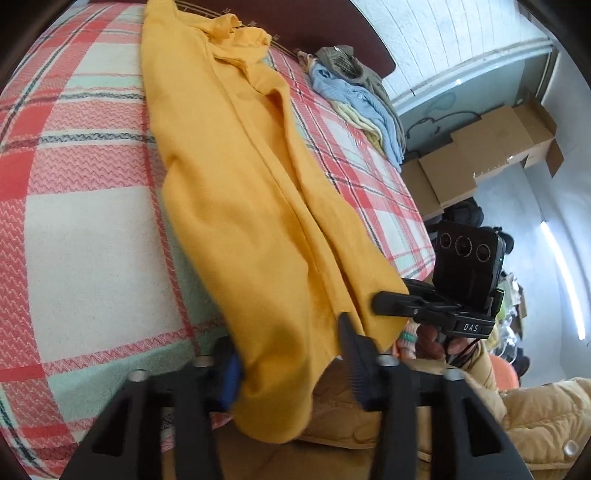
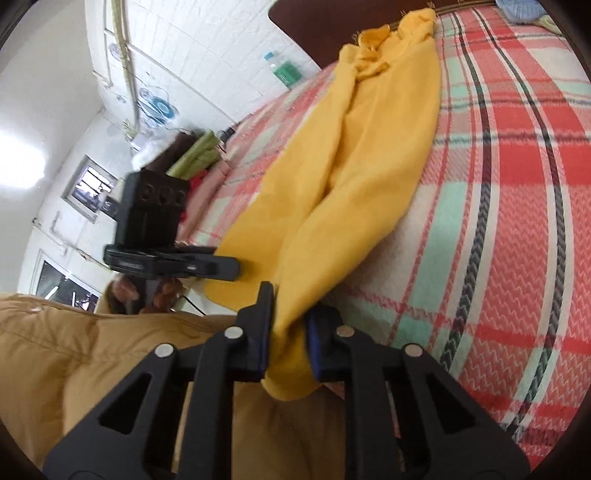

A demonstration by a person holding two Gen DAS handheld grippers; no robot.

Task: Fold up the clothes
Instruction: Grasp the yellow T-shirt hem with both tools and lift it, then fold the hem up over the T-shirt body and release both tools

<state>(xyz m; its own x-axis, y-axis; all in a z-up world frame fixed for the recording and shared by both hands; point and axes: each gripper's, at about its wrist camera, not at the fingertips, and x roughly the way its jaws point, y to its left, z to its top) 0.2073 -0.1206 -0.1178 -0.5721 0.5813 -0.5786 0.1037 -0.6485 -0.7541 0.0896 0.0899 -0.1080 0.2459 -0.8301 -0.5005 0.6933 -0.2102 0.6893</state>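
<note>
A long yellow garment (image 1: 236, 177) lies stretched along a bed with a red, mint and white plaid blanket (image 1: 81, 221), its far end bunched near the headboard. My left gripper (image 1: 291, 365) is shut on the garment's near hem, with cloth bunched between its blue-padded fingers. My right gripper (image 2: 290, 325) is shut on the other near corner of the yellow garment (image 2: 351, 166), and a fold hangs below its pads. Each view shows the other gripper (image 1: 384, 301) (image 2: 225, 266) beside the same hem, just off the bed's near edge.
A pile of blue, pale yellow and brown clothes (image 1: 354, 99) sits at the bed's far right by the dark headboard (image 1: 314, 26). Cardboard boxes (image 1: 480, 147) stand on the floor beyond. Folded clothes (image 2: 195, 155) lie at the bed's left side. A person's tan padded jacket (image 2: 74, 350) fills the foreground.
</note>
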